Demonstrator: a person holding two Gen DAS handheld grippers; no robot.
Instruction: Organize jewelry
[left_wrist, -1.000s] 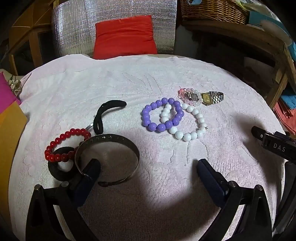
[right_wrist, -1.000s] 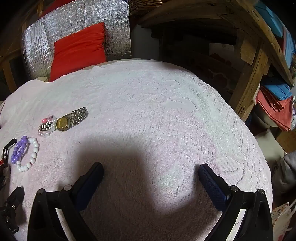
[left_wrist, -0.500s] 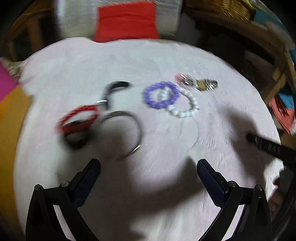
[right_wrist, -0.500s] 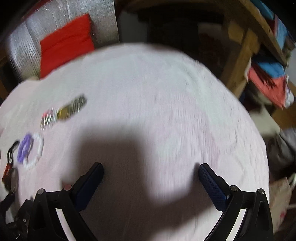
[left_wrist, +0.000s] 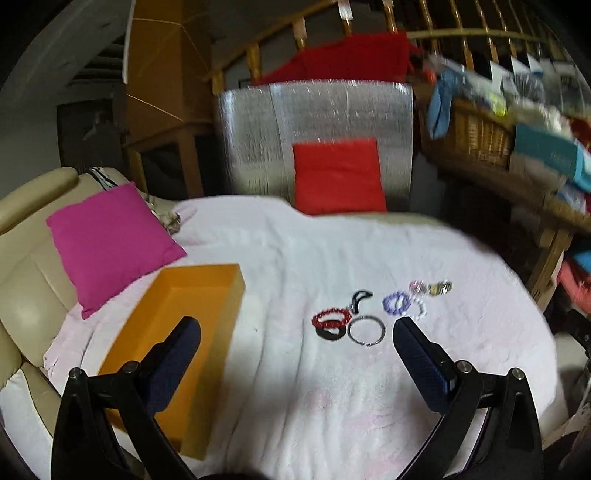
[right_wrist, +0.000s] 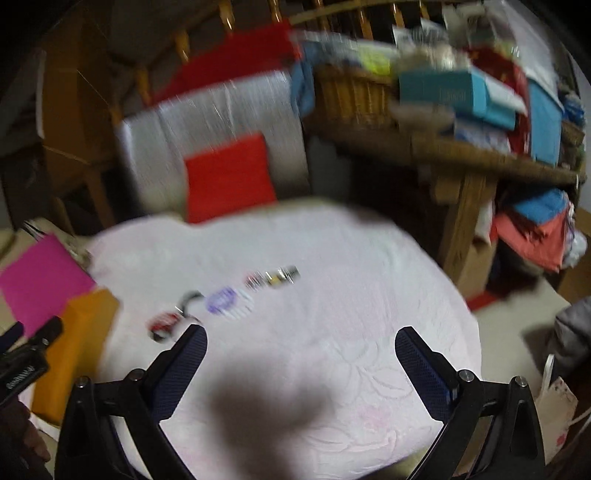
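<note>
Pale cloth (left_wrist: 332, 258) over the table, orange box (left_wrist: 173, 332) at its left, bracelets (left_wrist: 364, 314) and watch (left_wrist: 439, 287) mid-table, blurred in the right view; both grippers' (left_wrist: 295, 328) (right_wrist: 301, 338) jaws spread, empty.

Left gripper (left_wrist: 295, 339): jaws spread wide, nothing between the blue pads (left_wrist: 424, 369), held high, angled forward and down. Right gripper (right_wrist: 301, 341): jaws equally wide, empty, likewise raised; view motion-blurred
</note>
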